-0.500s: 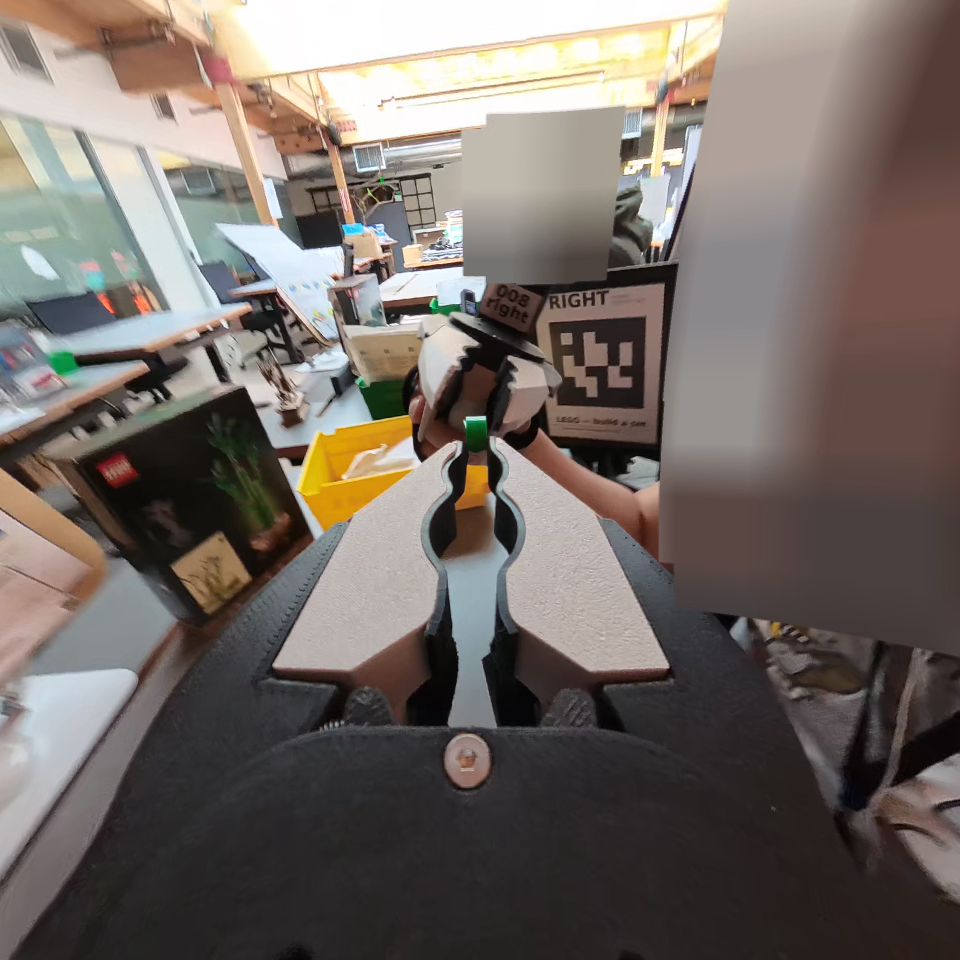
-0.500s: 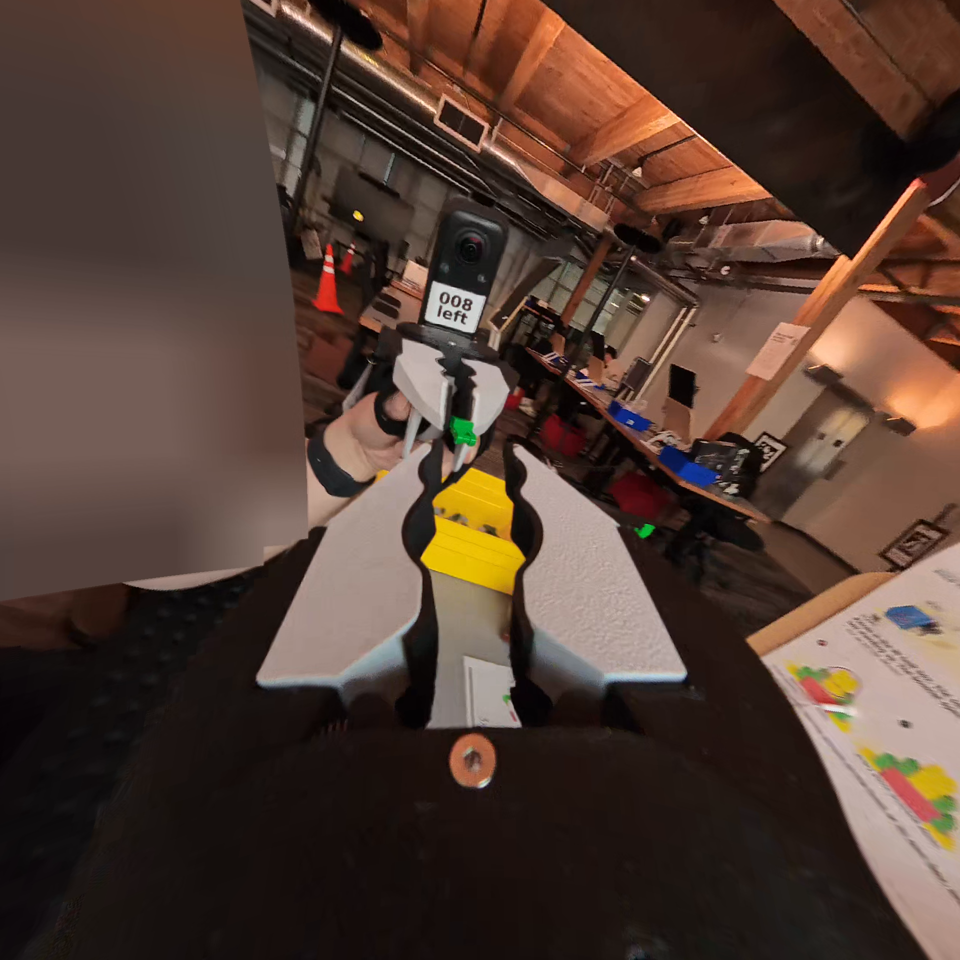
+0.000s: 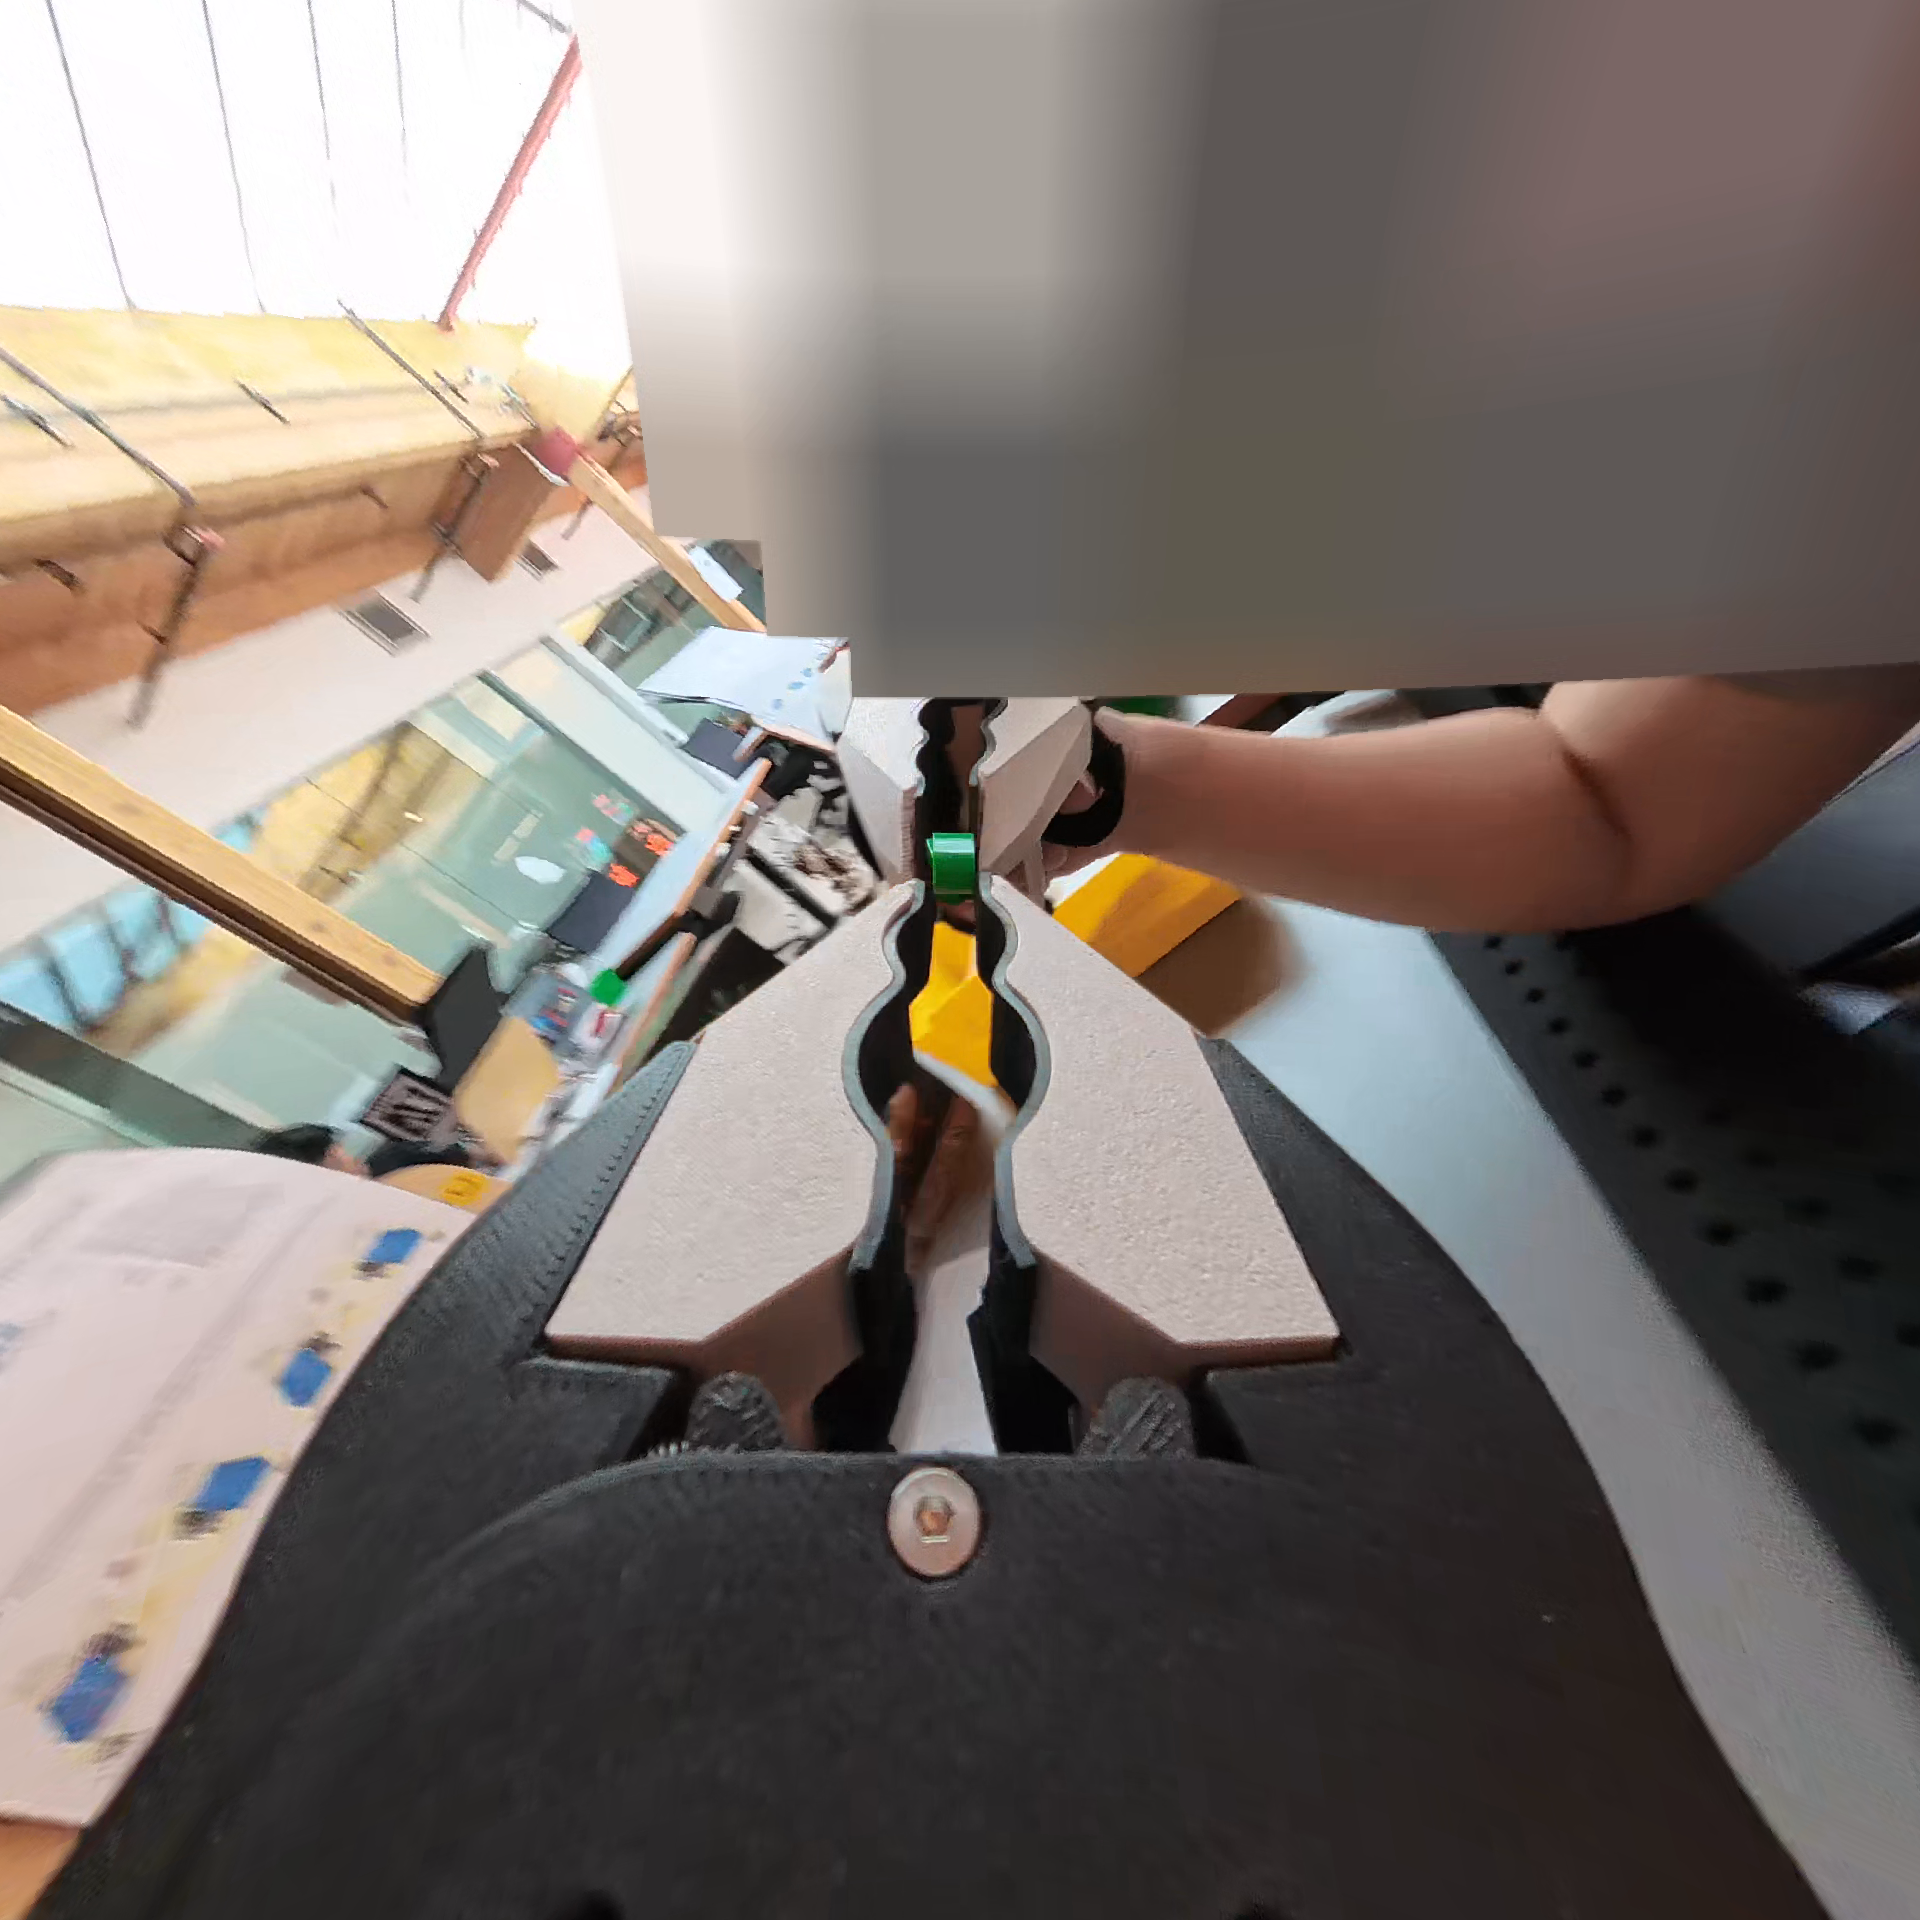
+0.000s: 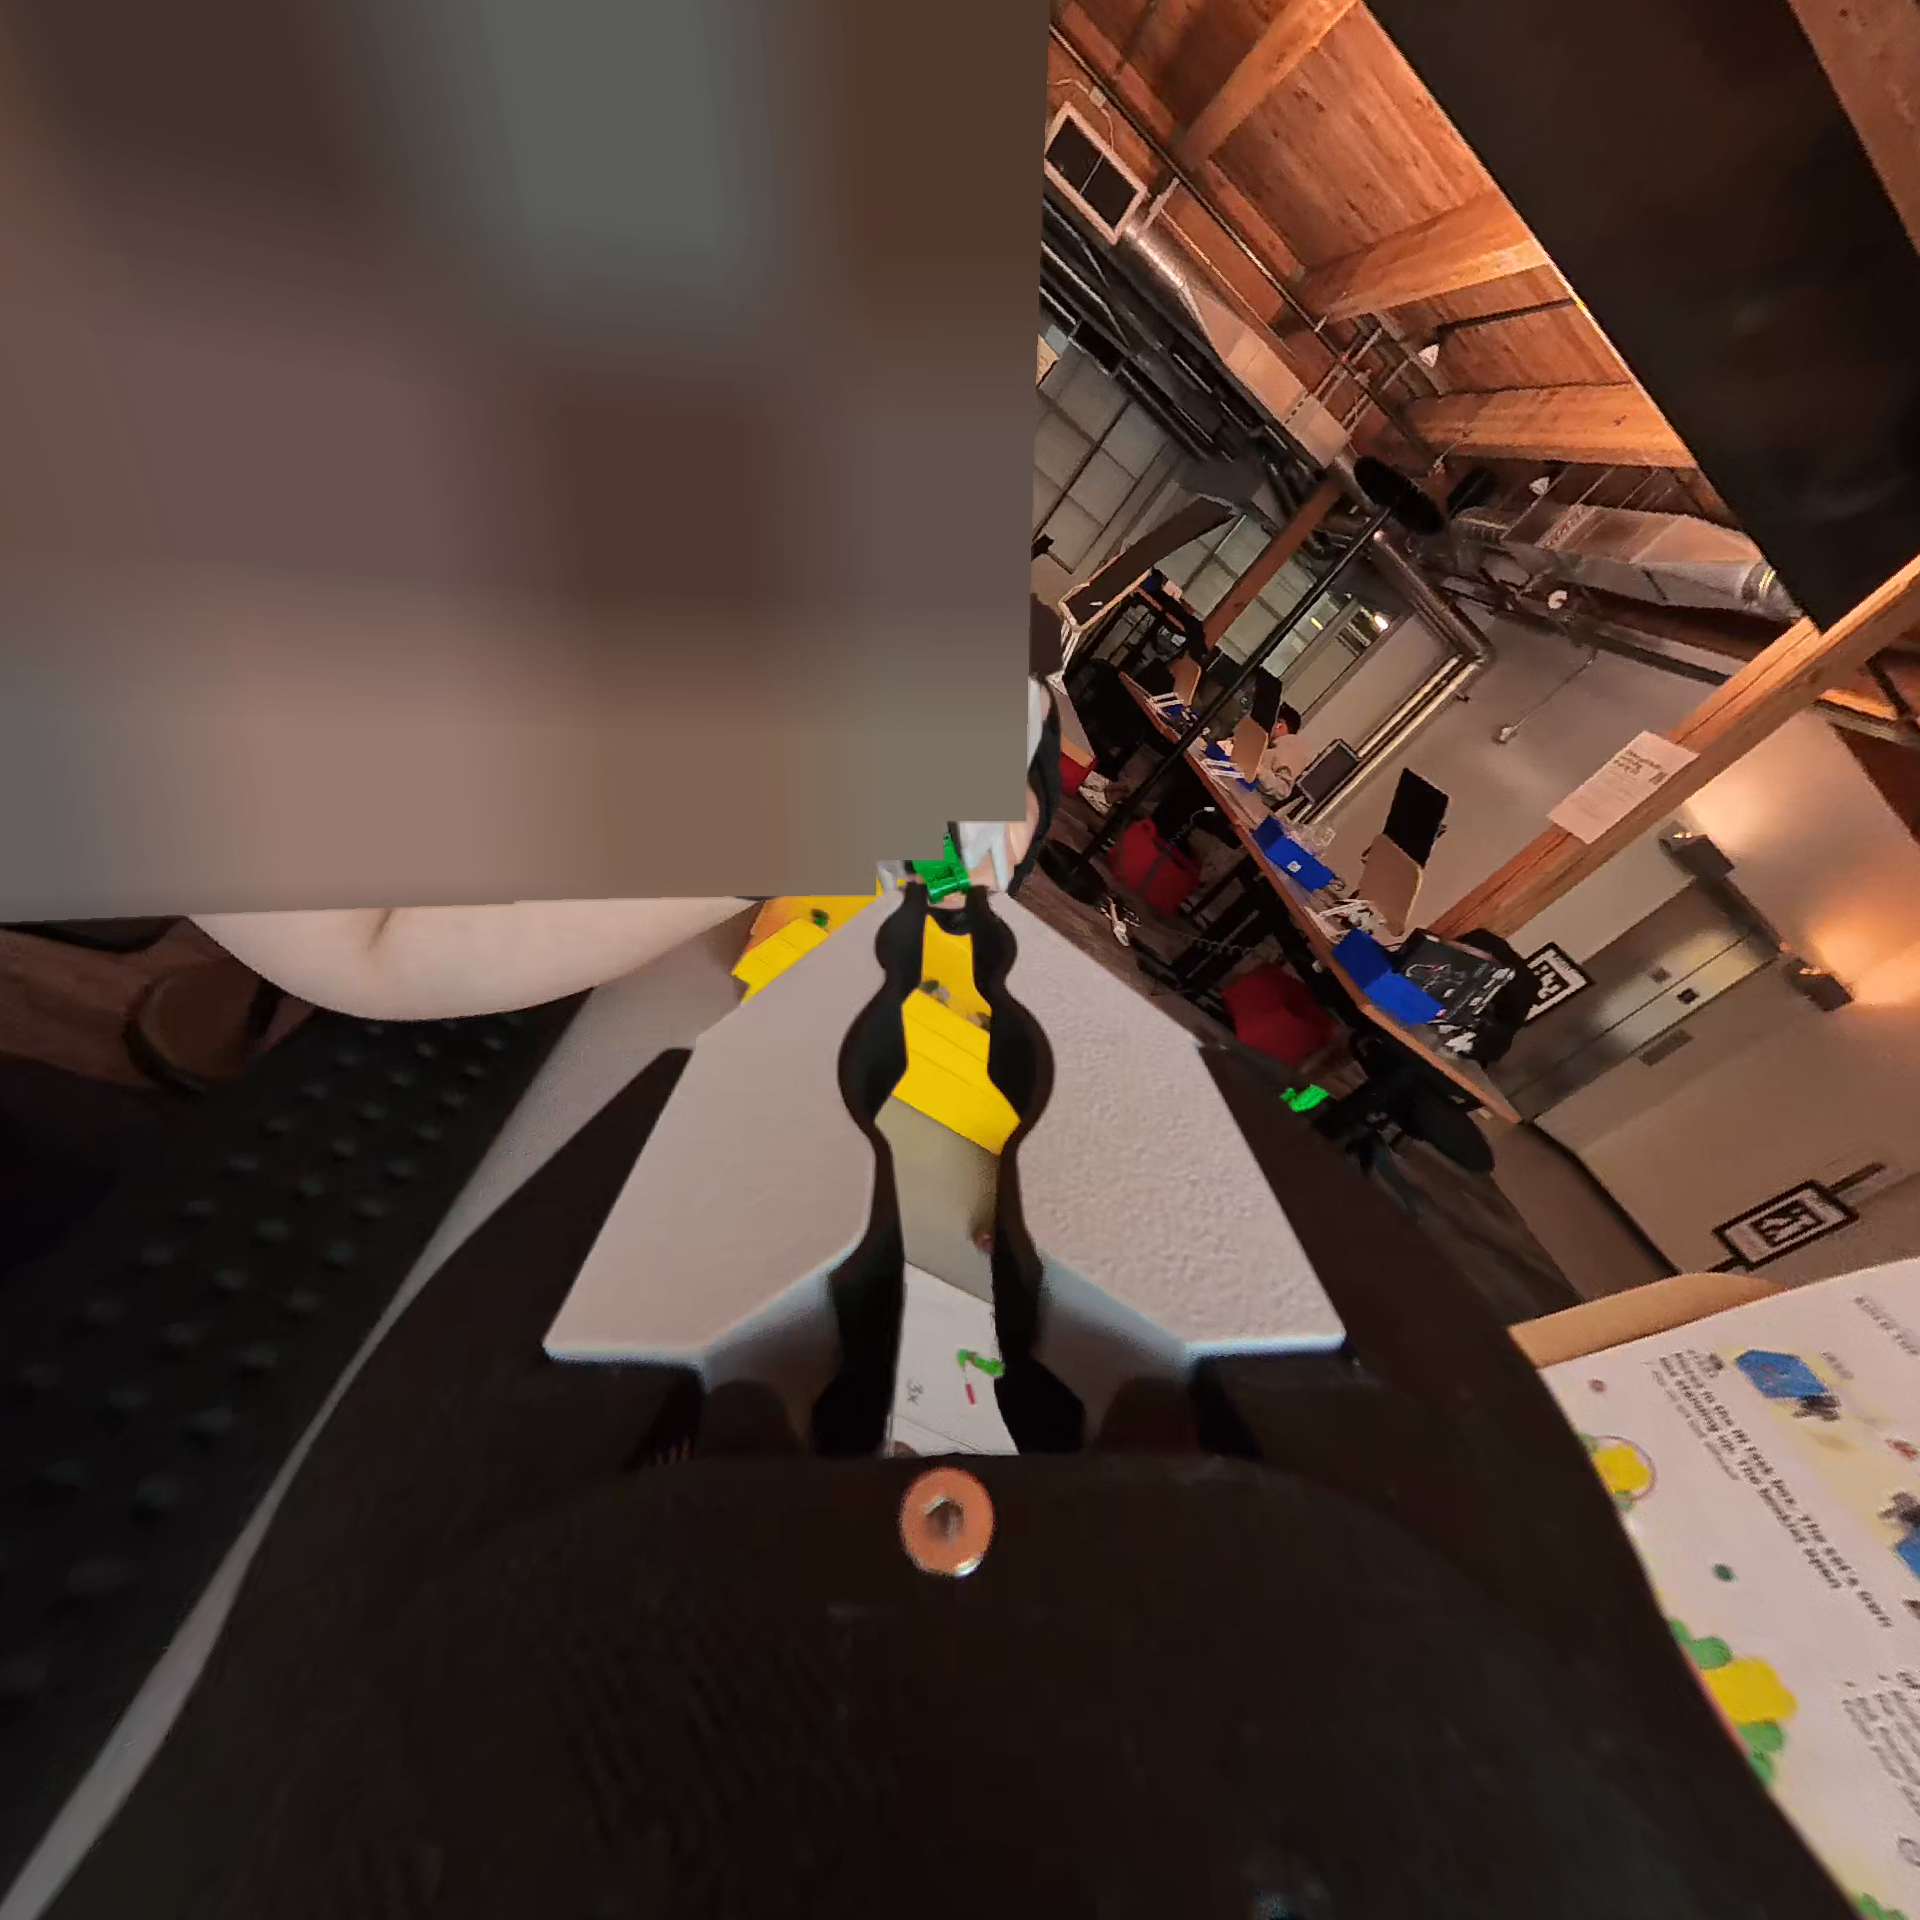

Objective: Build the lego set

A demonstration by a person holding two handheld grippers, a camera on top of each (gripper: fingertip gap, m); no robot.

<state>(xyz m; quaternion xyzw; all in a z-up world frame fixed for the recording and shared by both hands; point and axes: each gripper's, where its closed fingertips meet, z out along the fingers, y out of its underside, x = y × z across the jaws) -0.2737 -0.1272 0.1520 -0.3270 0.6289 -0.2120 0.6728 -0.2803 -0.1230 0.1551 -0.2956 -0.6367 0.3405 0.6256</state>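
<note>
Currently held mid-air, tip to tip: left tongs (image 3: 951,902) and right tongs (image 4: 940,906), both clamped on small green plastic lego piece (image 3: 950,864). Early stage, judging by open instruction booklet (image 4: 1766,1558); finished model nowhere visible.

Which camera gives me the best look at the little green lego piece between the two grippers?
The left wrist view: the green lego piece sits sharp and unobstructed at the left gripper fingers. The right wrist view shows it smaller, partly cut off by the blur patch.
</note>
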